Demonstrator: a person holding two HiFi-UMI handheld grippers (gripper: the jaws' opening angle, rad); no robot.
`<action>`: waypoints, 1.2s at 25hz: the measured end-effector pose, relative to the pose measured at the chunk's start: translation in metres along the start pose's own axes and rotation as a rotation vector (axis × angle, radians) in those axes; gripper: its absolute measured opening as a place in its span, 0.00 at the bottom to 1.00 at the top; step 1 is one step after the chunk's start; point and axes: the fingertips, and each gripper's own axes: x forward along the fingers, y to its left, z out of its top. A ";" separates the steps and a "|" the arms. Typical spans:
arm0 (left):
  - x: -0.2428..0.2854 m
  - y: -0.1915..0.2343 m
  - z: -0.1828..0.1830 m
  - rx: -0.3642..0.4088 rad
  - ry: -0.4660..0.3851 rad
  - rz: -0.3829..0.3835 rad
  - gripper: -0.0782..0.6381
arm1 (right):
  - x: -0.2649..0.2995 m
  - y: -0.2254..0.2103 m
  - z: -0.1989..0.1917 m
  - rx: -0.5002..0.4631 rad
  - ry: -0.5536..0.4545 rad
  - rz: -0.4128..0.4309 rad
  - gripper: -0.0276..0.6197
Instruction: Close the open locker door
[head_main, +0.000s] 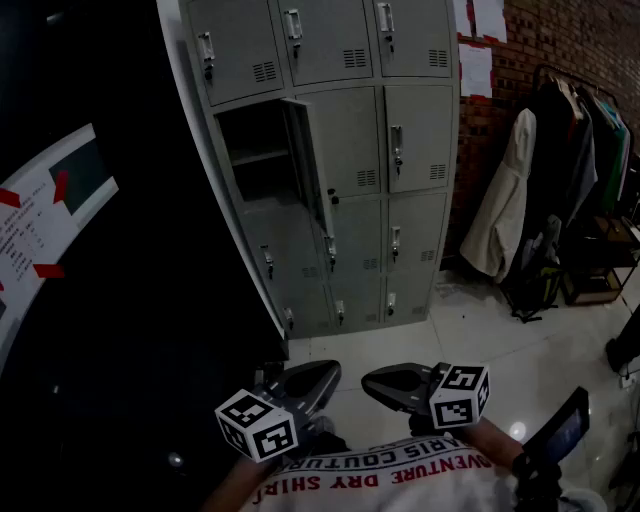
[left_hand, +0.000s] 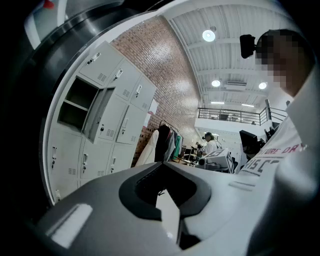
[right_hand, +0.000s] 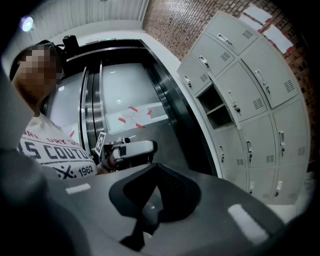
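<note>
Both empty, jaws together: left tool (head_main: 322, 377), right tool (head_main: 381, 381), apart from locker door (head_main: 309, 168).

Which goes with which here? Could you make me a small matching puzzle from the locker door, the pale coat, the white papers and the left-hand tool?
1. locker door
2. pale coat
3. white papers
4. left gripper

A. hanging at the far right
B. jaws together, nothing between them
C. stuck on the brick wall
D. swung open

Pairs: 1-D, 2-A, 3-C, 4-B
</note>
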 end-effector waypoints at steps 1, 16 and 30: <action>0.001 0.008 0.003 -0.003 -0.002 0.003 0.12 | 0.005 -0.007 0.002 -0.004 0.000 -0.001 0.03; 0.044 0.214 0.060 -0.035 -0.002 -0.002 0.12 | 0.139 -0.157 0.079 -0.014 -0.018 -0.038 0.03; 0.086 0.374 0.145 -0.053 0.002 -0.016 0.12 | 0.236 -0.272 0.174 -0.055 -0.056 -0.121 0.03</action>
